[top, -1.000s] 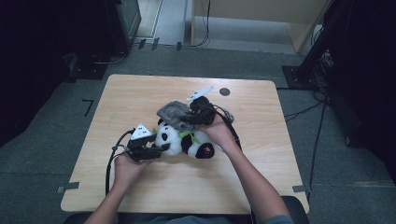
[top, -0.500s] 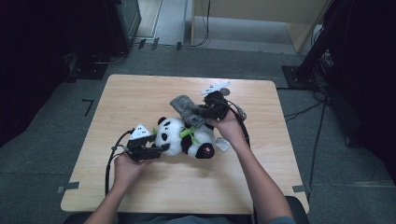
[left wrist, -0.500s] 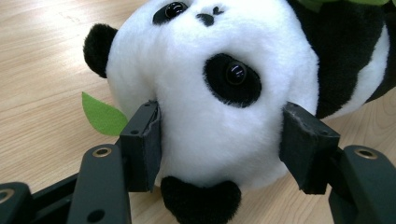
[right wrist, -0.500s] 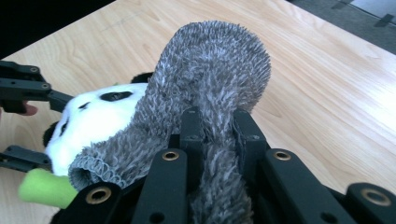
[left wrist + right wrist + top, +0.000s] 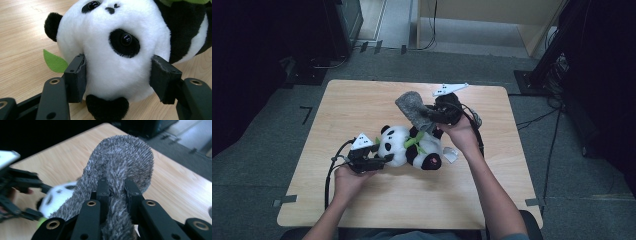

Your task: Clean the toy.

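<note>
Wooden table (image 5: 362, 105) | grey carpet (image 5: 262, 150) | dark room | panda (image 5: 409, 147) lying centre

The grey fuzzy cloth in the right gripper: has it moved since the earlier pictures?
Yes. The grey cloth, pinched in the right gripper, has come up off the panda toward the table's far edge.

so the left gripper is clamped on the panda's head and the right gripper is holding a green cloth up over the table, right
Not quite: the cloth is grey and fuzzy, not green. The right gripper view shows the right gripper shut on the grey fuzzy cloth, lifted above the table. The rest holds: the left gripper is clamped on the panda's head.
</note>
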`<action>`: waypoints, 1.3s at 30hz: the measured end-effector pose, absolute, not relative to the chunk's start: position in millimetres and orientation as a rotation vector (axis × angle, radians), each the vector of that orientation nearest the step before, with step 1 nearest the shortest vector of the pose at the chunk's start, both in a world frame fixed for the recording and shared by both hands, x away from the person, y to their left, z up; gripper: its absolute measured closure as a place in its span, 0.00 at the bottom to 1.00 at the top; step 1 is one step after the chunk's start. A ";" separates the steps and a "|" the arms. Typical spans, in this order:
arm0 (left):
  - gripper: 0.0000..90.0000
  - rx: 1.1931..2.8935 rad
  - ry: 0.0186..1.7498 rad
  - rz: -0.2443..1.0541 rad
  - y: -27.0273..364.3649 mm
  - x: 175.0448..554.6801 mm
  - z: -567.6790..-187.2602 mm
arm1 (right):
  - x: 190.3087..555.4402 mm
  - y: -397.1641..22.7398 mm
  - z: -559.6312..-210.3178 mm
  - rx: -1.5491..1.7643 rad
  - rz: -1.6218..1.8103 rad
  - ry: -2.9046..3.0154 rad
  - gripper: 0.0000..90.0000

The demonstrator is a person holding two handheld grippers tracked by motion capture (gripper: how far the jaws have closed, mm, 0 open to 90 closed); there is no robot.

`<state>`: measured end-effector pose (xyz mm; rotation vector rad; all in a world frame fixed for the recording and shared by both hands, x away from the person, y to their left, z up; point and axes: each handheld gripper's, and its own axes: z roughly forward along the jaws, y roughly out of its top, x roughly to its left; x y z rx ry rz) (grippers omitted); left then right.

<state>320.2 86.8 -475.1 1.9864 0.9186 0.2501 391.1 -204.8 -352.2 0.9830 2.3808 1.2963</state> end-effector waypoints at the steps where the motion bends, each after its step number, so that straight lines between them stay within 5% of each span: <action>1: 0.41 1.986 0.919 0.250 86.8 320.2 -475.1 | 389.2 -202.6 -350.2 0.969 1.312 2.383 0.87; 23: 0.40 1.980 0.915 0.255 87.0 319.4 -475.4 | 372.8 -126.1 -393.4 0.784 1.221 2.638 0.86; 39: 0.39 1.975 0.912 0.246 87.9 320.8 -476.3 | 385.5 -142.3 -403.5 0.856 1.218 2.625 0.85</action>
